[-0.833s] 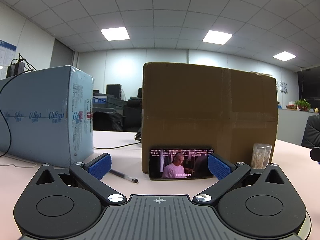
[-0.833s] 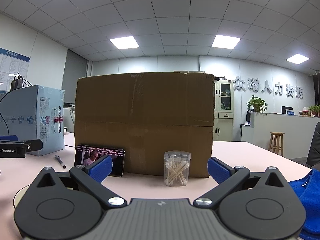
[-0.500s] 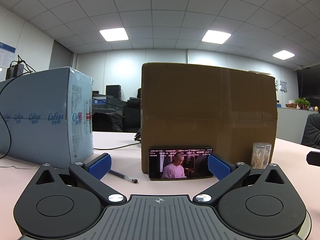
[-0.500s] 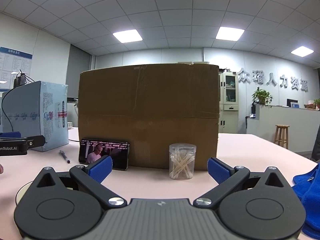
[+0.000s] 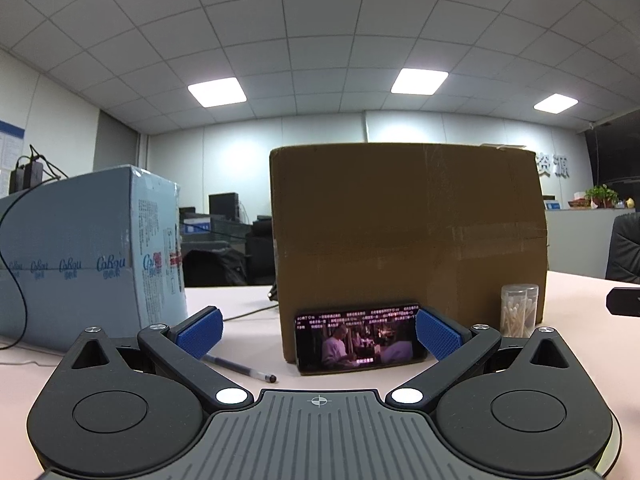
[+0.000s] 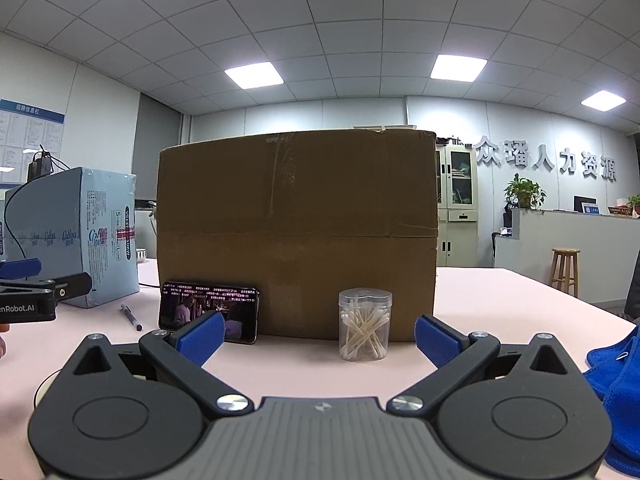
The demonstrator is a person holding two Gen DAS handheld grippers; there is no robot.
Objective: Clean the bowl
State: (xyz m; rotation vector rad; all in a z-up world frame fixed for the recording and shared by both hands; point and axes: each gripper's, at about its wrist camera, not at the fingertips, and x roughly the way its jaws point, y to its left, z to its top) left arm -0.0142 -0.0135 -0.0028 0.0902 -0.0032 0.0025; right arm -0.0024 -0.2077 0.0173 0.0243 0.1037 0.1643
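A thin curved rim of what may be the bowl [image 6: 40, 386] shows at the lower left of the right wrist view, and again at the lower right of the left wrist view [image 5: 614, 446]; the rest is hidden under the grippers. A blue cloth [image 6: 616, 392] lies at the right edge. My left gripper [image 5: 318, 334] is open and empty, low over the pink table. My right gripper [image 6: 318, 338] is open and empty too. The left gripper also shows at the left edge of the right wrist view [image 6: 32, 290].
A brown cardboard box [image 6: 296, 236] stands ahead with a phone [image 6: 208, 316] leaning on it. A clear jar of cotton swabs [image 6: 364, 324] stands to its right. A pale blue carton [image 5: 88, 256] and a pen [image 5: 240, 368] are on the left.
Both grippers have tilted up and drawn back a little, so the boxes sit lower and smaller in view. Both stay open and empty.
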